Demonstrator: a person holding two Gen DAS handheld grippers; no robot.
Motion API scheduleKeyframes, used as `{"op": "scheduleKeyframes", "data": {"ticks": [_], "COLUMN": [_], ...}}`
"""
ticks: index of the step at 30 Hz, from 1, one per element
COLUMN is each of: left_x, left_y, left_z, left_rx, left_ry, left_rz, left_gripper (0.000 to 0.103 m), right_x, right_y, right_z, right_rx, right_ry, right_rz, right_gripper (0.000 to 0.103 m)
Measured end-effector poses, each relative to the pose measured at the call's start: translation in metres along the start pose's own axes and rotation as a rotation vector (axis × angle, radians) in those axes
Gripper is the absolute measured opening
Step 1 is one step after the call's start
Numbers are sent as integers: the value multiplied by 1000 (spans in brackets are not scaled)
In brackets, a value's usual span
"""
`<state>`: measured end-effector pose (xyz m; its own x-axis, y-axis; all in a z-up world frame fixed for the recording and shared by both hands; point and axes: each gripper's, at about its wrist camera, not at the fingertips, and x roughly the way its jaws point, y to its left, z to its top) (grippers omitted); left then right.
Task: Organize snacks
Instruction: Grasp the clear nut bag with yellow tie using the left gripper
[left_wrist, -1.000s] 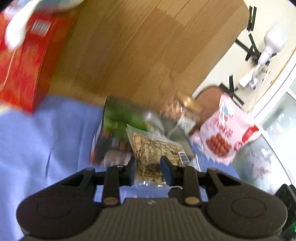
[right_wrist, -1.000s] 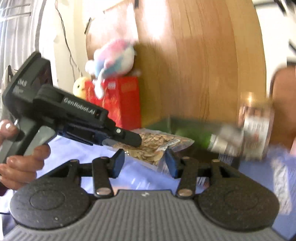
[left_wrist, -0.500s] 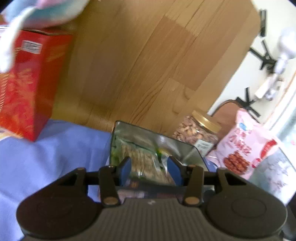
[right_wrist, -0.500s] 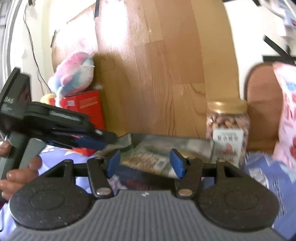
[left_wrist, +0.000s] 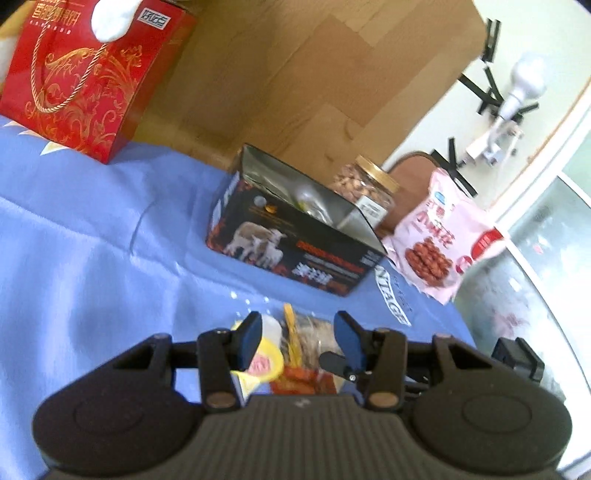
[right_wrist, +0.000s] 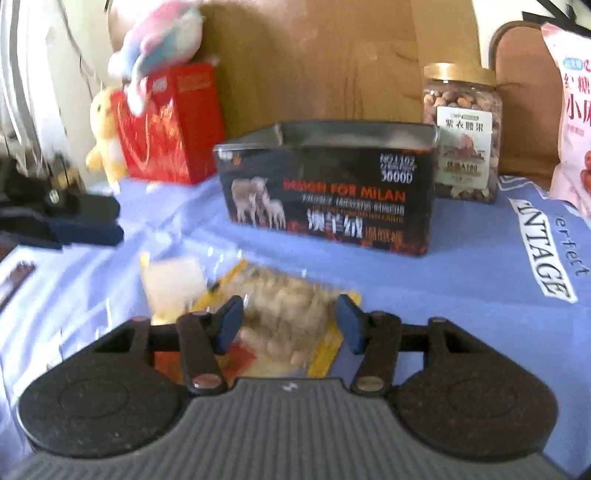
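A black open-topped tin box (left_wrist: 295, 243) with sheep pictures stands on the blue cloth; it also shows in the right wrist view (right_wrist: 328, 188). A bag lies inside it, partly hidden. My left gripper (left_wrist: 297, 338) is open and empty above a clear snack bag with orange trim (left_wrist: 303, 343) and a small yellow-white packet (left_wrist: 264, 354). My right gripper (right_wrist: 290, 323) is open and empty over the same snack bag (right_wrist: 284, 310), beside the pale packet (right_wrist: 173, 284). The left gripper's fingers (right_wrist: 81, 225) show at the left of the right wrist view.
A red gift bag (left_wrist: 85, 77) with plush toys (right_wrist: 159, 48) stands at the back left. A jar of nuts (right_wrist: 461, 133) and a pink snack bag (left_wrist: 443, 236) stand at the back right. A wooden board (left_wrist: 295, 74) rises behind.
The seed bag held by my left gripper a second ago has gone into the tin box. Both grippers have pulled back and down over the snack bags on the cloth.
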<state>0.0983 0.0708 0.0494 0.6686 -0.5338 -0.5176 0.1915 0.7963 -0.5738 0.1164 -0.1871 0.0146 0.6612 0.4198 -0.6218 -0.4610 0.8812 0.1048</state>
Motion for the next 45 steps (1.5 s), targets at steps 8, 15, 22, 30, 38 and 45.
{"op": "scheduleKeyframes", "data": {"ticks": [8,15,22,30,38,45], "left_x": [13,60,61,100,96,71], "left_y": [-25,-51,-15,-22,-23,-44], "left_z": [-15,-19,-7,-3,-9,9], "left_rx": [17,99,-5,19,20,64], "left_ry": [53,100,80,155,161,80], "left_rz": [-63,30,118,106,88,37], "left_gripper": [47,47,48,49,31,29], "right_x": [-29,-29,-28,-5,-1,-21], "right_y": [5,-2,-13,-10,-16,-2], "right_z": [-32,-35,-34,-17,-18,-13], "right_rx": [-9,52,110,60,72,8], "right_ry": [-33,-54,-66,-46,-69,-187], "right_rz": [-46,-20,37,47,44,-3], "right_gripper": [37,38,40,42,10,10]}}
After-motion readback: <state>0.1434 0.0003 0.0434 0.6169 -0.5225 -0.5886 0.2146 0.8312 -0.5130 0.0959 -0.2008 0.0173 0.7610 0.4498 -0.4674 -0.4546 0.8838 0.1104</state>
